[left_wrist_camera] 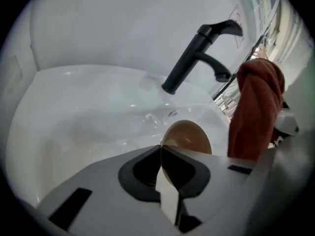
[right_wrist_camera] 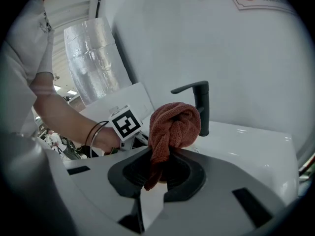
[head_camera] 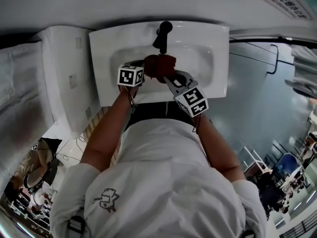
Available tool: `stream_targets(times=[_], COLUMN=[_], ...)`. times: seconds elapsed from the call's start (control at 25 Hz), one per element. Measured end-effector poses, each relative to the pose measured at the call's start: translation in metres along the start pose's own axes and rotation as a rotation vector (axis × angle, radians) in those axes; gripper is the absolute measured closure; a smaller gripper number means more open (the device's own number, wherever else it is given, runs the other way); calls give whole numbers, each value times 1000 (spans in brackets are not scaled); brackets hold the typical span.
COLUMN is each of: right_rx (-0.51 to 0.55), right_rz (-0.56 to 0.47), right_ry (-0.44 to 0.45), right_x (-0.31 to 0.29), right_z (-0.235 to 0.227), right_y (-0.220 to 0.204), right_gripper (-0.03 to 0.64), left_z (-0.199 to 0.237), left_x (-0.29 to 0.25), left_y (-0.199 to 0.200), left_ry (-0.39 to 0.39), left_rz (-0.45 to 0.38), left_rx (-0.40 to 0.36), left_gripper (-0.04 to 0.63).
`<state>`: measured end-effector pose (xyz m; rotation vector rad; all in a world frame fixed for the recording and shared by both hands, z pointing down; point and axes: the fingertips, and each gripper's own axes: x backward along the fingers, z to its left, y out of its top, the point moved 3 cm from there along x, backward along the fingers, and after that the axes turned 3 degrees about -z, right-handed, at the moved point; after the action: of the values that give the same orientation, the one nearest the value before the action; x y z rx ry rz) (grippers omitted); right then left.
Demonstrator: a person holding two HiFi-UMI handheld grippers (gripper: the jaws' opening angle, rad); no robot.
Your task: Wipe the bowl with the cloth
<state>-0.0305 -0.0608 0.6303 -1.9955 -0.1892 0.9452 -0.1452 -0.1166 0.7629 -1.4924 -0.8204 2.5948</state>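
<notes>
Over the white sink [head_camera: 208,53], my left gripper [left_wrist_camera: 161,149] is shut on the rim of a small amber-brown bowl [left_wrist_camera: 189,137], which I see edge-on just past the jaws. My right gripper [right_wrist_camera: 160,162] is shut on a bunched rust-red cloth [right_wrist_camera: 173,123]. That cloth [left_wrist_camera: 256,107] hangs just right of the bowl in the left gripper view, close to it; contact cannot be told. From the head view, both grippers, left [head_camera: 141,72] and right [head_camera: 169,79], meet at the cloth [head_camera: 163,65] in front of the faucet. The bowl is mostly hidden there.
A black faucet [head_camera: 162,33] stands at the back of the basin [left_wrist_camera: 88,117], close behind the cloth. A white box-shaped unit [head_camera: 64,73] flanks the sink on the left. A black rail [head_camera: 272,58] runs along the wall to the right. A foil-wrapped duct [right_wrist_camera: 96,58] rises behind the left arm.
</notes>
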Motion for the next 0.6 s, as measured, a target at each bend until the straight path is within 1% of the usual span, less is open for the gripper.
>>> stream_targets(times=[0.12,0.24,0.4,0.52,0.6], right_rx=[44,80,128,234,358], right_rz=[-5,7,8,27,81], right_ry=[8,12,-5,-59,-139], right_x=[0,0,1,2,1], right_z=[4,8,16,16,12], right_y=[13,20,33,55,67], right_gripper=[557,557,557,557,557], left_z=[-17,-31,-53,-68,-77], left_x=[24,49,86,113,129], left_y=[21,38,58,78,92], left_ry=[-14,-22,-32,-30,-34], left_rz=[-55,-108,-170,-210,-235], left_rx=[-30,-37,-52,-89,-110], left_gripper=[574,574,574,574,574])
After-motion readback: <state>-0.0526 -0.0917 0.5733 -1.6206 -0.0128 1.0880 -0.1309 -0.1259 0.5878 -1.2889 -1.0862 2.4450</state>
